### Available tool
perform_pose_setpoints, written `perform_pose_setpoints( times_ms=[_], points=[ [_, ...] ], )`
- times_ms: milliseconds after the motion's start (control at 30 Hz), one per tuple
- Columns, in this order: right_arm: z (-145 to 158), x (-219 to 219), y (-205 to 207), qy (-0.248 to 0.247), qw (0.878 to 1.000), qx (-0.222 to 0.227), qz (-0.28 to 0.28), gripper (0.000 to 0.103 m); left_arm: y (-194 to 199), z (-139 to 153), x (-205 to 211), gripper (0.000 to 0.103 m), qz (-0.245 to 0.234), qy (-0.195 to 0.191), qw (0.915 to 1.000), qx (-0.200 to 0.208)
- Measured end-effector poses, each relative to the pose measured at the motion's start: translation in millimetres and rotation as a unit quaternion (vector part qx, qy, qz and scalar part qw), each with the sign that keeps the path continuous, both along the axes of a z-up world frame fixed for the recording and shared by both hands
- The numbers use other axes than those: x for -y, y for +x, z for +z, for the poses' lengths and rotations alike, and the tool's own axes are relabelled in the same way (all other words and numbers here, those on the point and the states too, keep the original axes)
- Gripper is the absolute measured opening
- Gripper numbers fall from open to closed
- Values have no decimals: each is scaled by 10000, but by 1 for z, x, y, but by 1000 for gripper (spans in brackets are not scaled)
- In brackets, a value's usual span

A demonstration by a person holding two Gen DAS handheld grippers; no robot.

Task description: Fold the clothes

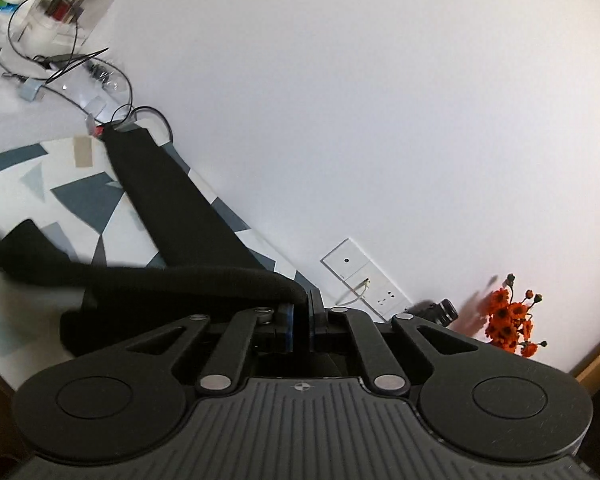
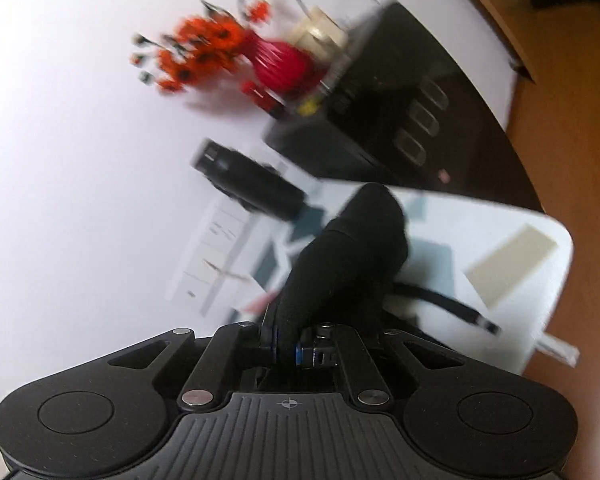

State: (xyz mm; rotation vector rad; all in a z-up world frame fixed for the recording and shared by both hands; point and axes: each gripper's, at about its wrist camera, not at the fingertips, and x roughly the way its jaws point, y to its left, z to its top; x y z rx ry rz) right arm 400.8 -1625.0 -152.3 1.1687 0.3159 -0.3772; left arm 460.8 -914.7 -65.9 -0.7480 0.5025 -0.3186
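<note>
Presently, the left gripper (image 1: 300, 312) is clamped on an edge of the black garment (image 1: 172, 200), which trails off to its left and ahead across the patterned table (image 1: 80, 200). The right gripper (image 2: 286, 340) likewise pinches a bunched black fold rising just ahead of its jaws. Judged step: lifting both held points. The next move calls for carrying them together, evenly, over the cloth lying flat.

Garment (image 1: 172, 200) on table (image 1: 16, 184); cables (image 1: 72, 64) behind; flowers (image 1: 508, 316) right, against wall.
</note>
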Motion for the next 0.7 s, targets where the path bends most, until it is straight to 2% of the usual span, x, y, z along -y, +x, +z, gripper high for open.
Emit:
perform_pose_setpoints(
  times_ms=[100,300,400,467,600,700],
  points=[
    [-7,5,14,357,9993,-138,59,7,16,-1,2,6,67,-113,9999,-105],
    [16,11,57,111,9996,112,222,7,67,8,3,6,170,-333,9993,-12],
    [24,16,92,75,9994,294,186,6,108,8,6,6,146,-475,9988,-10],
    [27,19,110,10,9995,326,61,6,139,6,14,6,84,-414,9991,28],
    [18,24,151,179,9988,360,-284,6,201,1,32,6,-72,-343,9994,49],
    [12,24,177,-29,9988,251,-425,6,237,-13,42,7,-171,-464,9987,-84]
  ],
)
